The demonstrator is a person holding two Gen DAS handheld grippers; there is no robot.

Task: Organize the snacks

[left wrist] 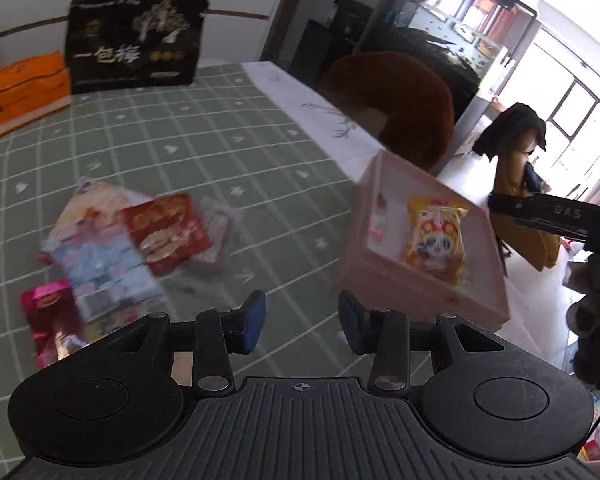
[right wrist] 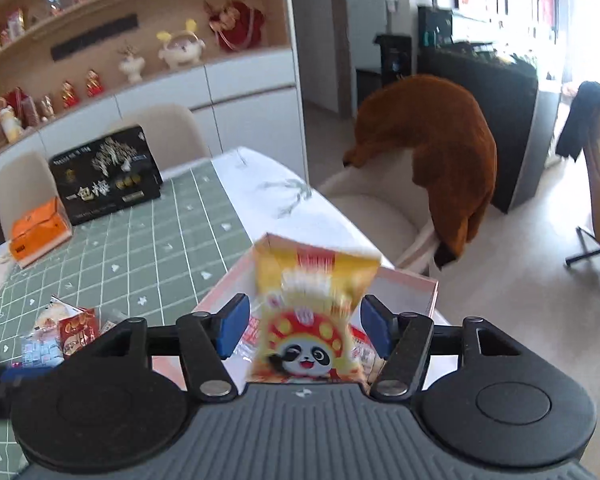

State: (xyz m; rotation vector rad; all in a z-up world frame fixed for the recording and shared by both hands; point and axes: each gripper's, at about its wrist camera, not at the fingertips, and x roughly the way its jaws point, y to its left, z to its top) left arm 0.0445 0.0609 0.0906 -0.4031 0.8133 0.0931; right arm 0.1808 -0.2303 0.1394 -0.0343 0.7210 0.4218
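Note:
A shallow pink box (left wrist: 420,280) stands at the table's right edge, with a yellow panda snack packet (left wrist: 436,236) inside it. In the right wrist view the same yellow packet (right wrist: 312,320) sits over the pink box (right wrist: 408,276), between the blue pads of my right gripper (right wrist: 304,330). Gaps show on both sides and the pads do not press on it. My left gripper (left wrist: 302,326) hangs open over the green checked cloth with nothing between its fingers. To its left lies a pile of snacks: a red packet (left wrist: 166,232), a pale bag (left wrist: 96,248) and a pink packet (left wrist: 52,320).
A black gift box (left wrist: 134,44) and an orange carton (left wrist: 24,88) stand at the table's far end. A brown plush toy (right wrist: 440,148) hangs over a chair by the right edge. Bare green cloth (left wrist: 228,132) lies between the pile and the far boxes.

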